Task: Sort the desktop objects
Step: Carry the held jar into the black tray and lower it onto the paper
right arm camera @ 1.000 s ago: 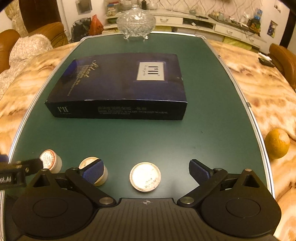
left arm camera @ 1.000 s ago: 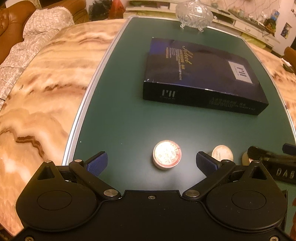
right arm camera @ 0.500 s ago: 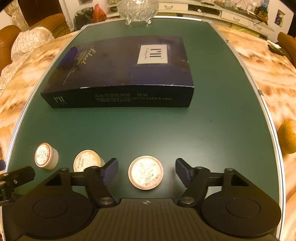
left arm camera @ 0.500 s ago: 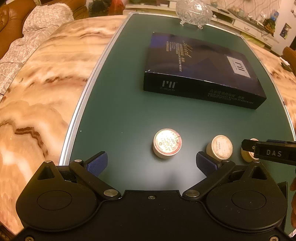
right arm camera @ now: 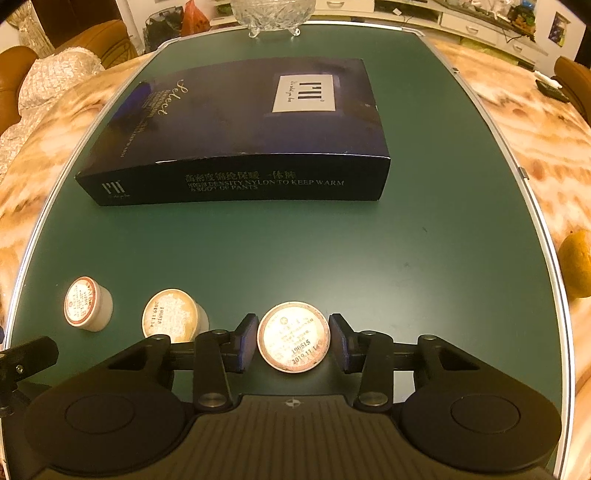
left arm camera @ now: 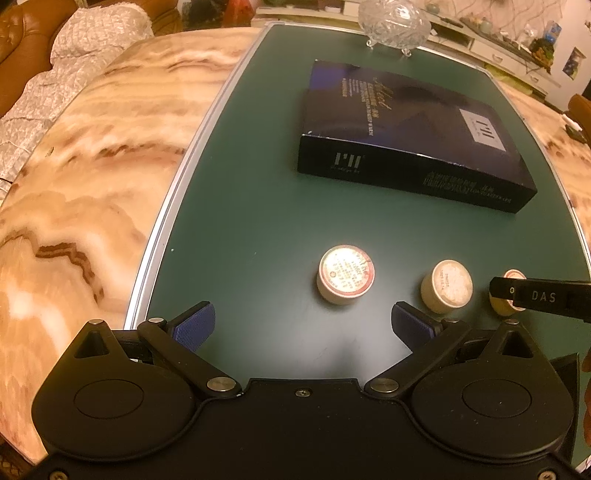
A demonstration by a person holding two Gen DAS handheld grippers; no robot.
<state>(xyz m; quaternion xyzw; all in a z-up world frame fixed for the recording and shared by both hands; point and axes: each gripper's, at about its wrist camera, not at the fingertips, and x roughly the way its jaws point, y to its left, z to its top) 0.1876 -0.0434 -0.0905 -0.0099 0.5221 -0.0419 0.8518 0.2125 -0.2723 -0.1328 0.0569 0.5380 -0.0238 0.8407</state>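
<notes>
My right gripper (right arm camera: pixel 292 343) pinches the rightmost round tub (right arm camera: pixel 293 340), resting on the green mat (right arm camera: pixel 424 240) before the dark box (right arm camera: pixel 236 147); a shallow grip could let it slip when lifted. Both grippers point steeply down, my left gripper (left arm camera: pixel 301 326) spread and empty.

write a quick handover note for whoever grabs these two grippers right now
Right gripper: jaws shut on the rightmost small jar, which stands on the green mat.
Left gripper: jaws open, empty, hovering just short of the leftmost jar.
Middle jar stands untouched between those two. Dark blue box lies flat behind the row; glass bowl at the far edge.
Done: one jar gripped, nothing relocated as far as the views show.
Left: lift and place that jar, then likely the other two.
</notes>
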